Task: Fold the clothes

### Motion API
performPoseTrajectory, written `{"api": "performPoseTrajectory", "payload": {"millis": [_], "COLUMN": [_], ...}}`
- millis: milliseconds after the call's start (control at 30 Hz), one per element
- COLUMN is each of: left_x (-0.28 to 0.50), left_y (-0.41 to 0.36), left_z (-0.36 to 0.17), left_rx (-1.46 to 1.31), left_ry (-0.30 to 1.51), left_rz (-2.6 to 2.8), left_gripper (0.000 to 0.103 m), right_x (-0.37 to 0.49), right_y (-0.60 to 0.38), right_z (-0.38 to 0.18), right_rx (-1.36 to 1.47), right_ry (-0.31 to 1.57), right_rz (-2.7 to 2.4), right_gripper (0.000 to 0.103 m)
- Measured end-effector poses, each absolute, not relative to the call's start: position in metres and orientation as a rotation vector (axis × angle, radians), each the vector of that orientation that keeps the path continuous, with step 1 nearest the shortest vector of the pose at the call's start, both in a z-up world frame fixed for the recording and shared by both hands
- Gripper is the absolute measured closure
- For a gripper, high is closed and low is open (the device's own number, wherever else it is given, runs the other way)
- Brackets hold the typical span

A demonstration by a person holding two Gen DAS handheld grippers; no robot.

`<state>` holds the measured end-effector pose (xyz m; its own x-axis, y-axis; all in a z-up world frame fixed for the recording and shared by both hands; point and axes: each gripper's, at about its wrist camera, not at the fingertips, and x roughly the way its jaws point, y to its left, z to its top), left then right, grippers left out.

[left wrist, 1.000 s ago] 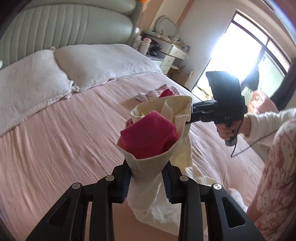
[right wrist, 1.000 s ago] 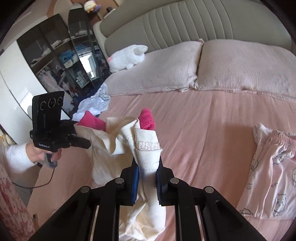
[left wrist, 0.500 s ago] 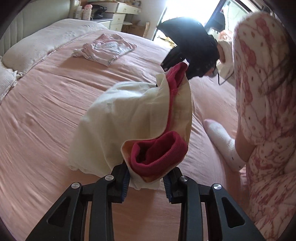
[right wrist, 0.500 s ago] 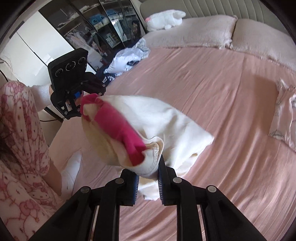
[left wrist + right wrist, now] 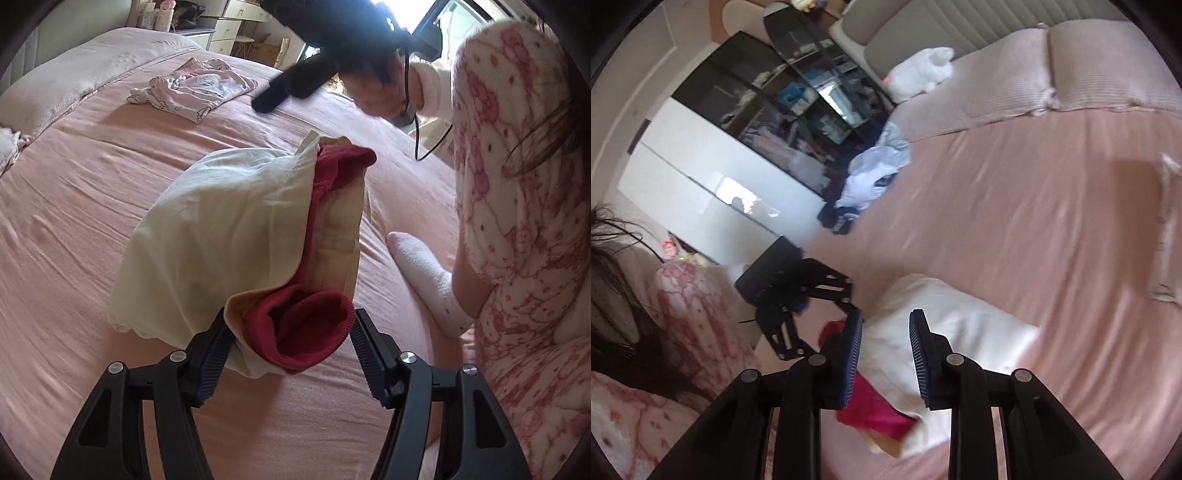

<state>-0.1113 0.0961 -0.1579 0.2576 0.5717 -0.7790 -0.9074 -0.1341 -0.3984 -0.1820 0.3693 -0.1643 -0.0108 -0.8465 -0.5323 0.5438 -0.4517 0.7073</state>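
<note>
The cream garment [image 5: 221, 236] w/ red cuffs lies on the pink bed [image 5: 74, 206], in front of the kneeling person [image 5: 524, 229]. Left gripper [image 5: 291, 343]: jaws are opening, spread, the red cuff [image 5: 306, 332] sits between the pads, not pinched. Right gripper [image 5: 884, 354]: jaws also opening, spread above the garment, nothing pinched. Folded pyjama piece [image 5: 192, 90] lies well apart, near the pillows [image 5: 85, 70].
</note>
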Motion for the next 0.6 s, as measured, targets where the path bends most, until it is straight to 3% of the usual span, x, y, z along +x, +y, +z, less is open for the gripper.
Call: {"api": "performPoseTrajectory", "payload": {"millis": [200,300,433,500,600], "left_x": [-0.174,-0.161,-0.12,-0.11,-0.097], "left_y": [0.065,0.096,0.123,0.112,0.094], "left_z": [-0.115,-0.127,-0.177,-0.188,-0.205], "left_rx": [-1.038,-0.974,-0.948,-0.894,-0.81], "left_ry": [0.121,0.214,0.466,0.495,0.533], "left_rz": [1.51,1.526,1.477,1.502,1.541], "left_gripper": [0.042,0.042,0.042,0.039,0.039], "right_x": [-0.151,-0.15,-0.136,-0.126,-0.122], "right_y": [0.337,0.342,0.342,0.346,0.365], "right_z": [-0.237,-0.236,-0.232,-0.234,-0.243], "right_rx": [1.364,1.33,1.278,1.266,1.297], "right_ry": [-0.29,-0.264,-0.105,-0.012,-0.098], "right_rz": [-1.56,-1.632,-1.709,-1.737,-1.741], "right_gripper": [0.08,0.083,0.083,0.083,0.085]}}
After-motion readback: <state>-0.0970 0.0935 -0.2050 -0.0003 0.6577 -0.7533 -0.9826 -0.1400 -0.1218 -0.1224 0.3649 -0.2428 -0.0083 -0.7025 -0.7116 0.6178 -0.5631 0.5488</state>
